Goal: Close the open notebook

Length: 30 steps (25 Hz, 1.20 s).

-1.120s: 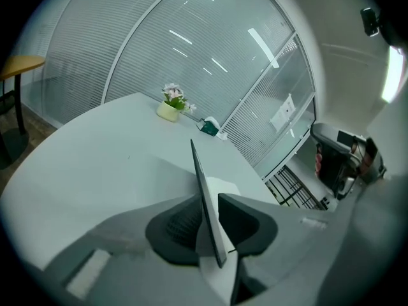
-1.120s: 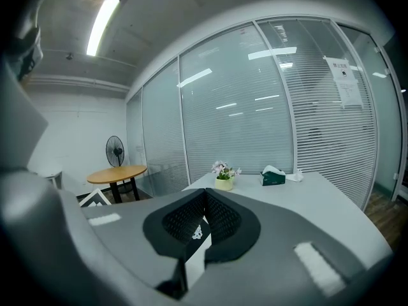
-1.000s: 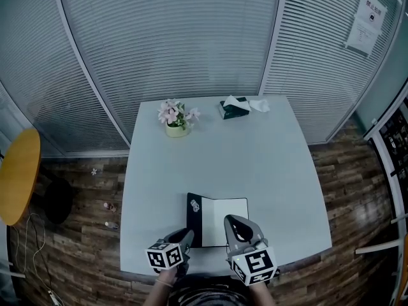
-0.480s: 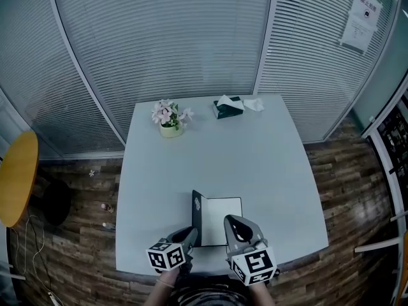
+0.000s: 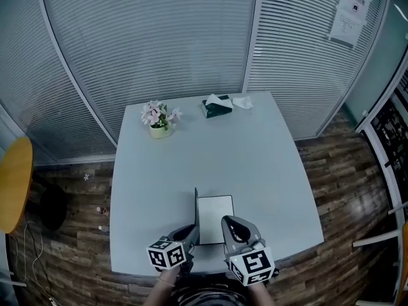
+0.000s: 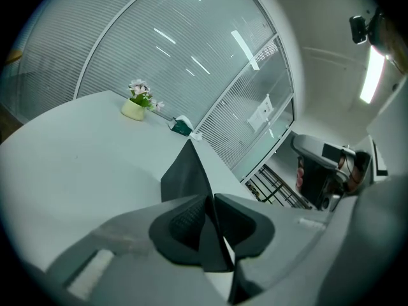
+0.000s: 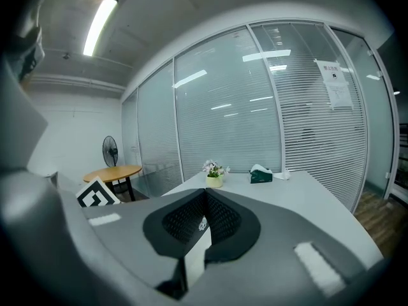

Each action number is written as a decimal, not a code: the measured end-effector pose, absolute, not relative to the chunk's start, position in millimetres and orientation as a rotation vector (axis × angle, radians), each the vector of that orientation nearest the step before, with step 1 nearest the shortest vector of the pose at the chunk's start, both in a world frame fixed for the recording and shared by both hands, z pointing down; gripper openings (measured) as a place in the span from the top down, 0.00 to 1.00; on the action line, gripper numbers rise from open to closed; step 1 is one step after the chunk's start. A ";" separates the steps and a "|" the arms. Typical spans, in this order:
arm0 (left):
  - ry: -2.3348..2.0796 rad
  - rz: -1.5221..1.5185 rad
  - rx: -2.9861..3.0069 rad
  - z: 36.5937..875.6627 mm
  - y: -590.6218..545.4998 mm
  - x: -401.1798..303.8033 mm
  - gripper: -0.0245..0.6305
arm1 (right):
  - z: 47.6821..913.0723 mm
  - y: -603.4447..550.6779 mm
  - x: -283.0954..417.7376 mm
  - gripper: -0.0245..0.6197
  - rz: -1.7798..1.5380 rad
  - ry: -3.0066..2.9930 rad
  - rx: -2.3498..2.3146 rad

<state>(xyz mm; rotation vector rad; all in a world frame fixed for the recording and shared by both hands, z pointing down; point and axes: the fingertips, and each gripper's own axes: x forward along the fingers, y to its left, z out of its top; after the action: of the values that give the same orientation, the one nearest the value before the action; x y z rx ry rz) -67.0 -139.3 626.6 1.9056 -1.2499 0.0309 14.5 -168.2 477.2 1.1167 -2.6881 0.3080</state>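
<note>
On the pale table (image 5: 268, 145), your left gripper (image 5: 190, 234), jaws easing open, pinches the upright notebook cover (image 5: 196, 210) to fold it over, while your right gripper (image 5: 231, 222) clamps the page (image 5: 215, 210) beside that cover steady.

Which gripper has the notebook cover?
The left gripper: the dark notebook cover stands on edge between its jaws, which are opening. The right gripper holds no cover.
</note>
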 end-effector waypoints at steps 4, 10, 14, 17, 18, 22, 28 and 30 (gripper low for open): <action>-1.213 0.045 1.928 626.4 -143.5 -50.7 0.87 | 478.3 -167.1 24.2 0.96 0.311 -2.680 1.135; -1.179 0.078 1.949 628.8 -150.6 -27.3 0.86 | 478.9 -167.8 41.9 0.96 0.317 -2.663 1.179; -1.165 0.105 1.944 633.2 -154.2 -12.2 0.86 | 481.5 -166.4 52.5 0.96 0.320 -2.652 1.189; -1.154 0.121 1.938 636.5 -157.3 -0.4 0.85 | 483.7 -166.3 60.7 0.96 0.325 -2.643 1.199; -1.152 0.128 1.937 638.1 -158.3 3.4 0.85 | 484.3 -166.4 63.2 0.96 0.326 -2.641 1.202; -1.145 0.148 1.924 646.8 -162.6 19.6 0.83 | 485.3 -168.1 72.2 0.96 0.333 -2.635 1.212; -1.159 0.187 1.909 660.9 -167.9 39.1 0.81 | 488.3 -171.3 82.6 0.96 0.345 -2.634 1.228; -1.163 0.193 1.907 665.9 -169.3 45.3 0.80 | 488.1 -172.5 84.5 0.96 0.346 -2.638 1.230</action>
<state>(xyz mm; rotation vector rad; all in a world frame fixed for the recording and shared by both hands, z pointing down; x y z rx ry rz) 45.3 -169.3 665.9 1.9066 -1.1631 0.1933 84.5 -172.5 488.1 1.2305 -2.6380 0.3463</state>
